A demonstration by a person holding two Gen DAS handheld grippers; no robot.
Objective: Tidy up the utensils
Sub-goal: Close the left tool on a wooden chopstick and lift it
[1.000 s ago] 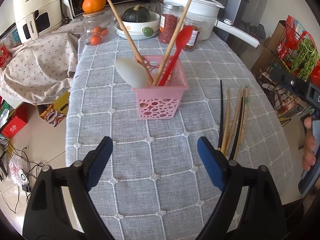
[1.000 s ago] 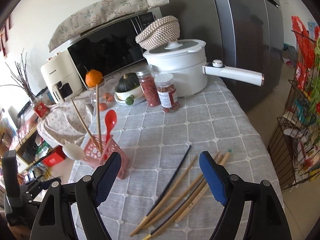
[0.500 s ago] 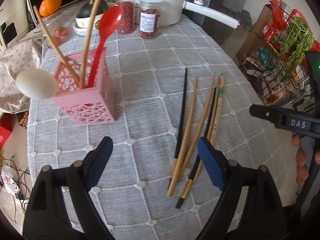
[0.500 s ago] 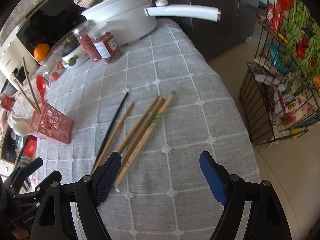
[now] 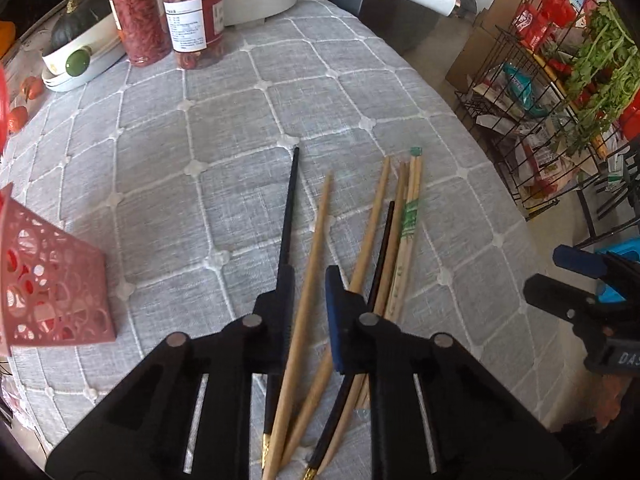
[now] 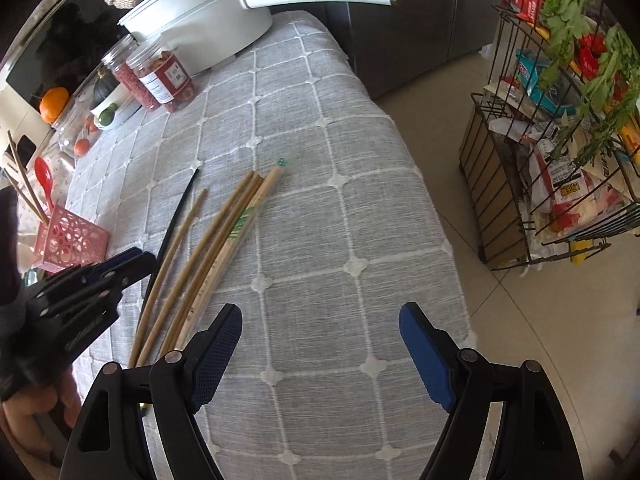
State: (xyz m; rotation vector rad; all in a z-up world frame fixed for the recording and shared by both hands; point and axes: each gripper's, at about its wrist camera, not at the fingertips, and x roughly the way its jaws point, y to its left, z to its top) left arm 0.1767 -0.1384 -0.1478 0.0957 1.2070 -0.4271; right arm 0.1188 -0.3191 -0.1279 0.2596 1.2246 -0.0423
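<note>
We've narrowed the left gripper round one wooden chopstick, not yet clamped; right gripper wide apart — pickup's next.

Bright daylight, soft shadows, strong fisheye bending, dark vignetted corners

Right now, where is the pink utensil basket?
The pink utensil basket stands at the left side of the table in the right wrist view, left of the loose chopsticks and just beyond the left gripper.
</note>
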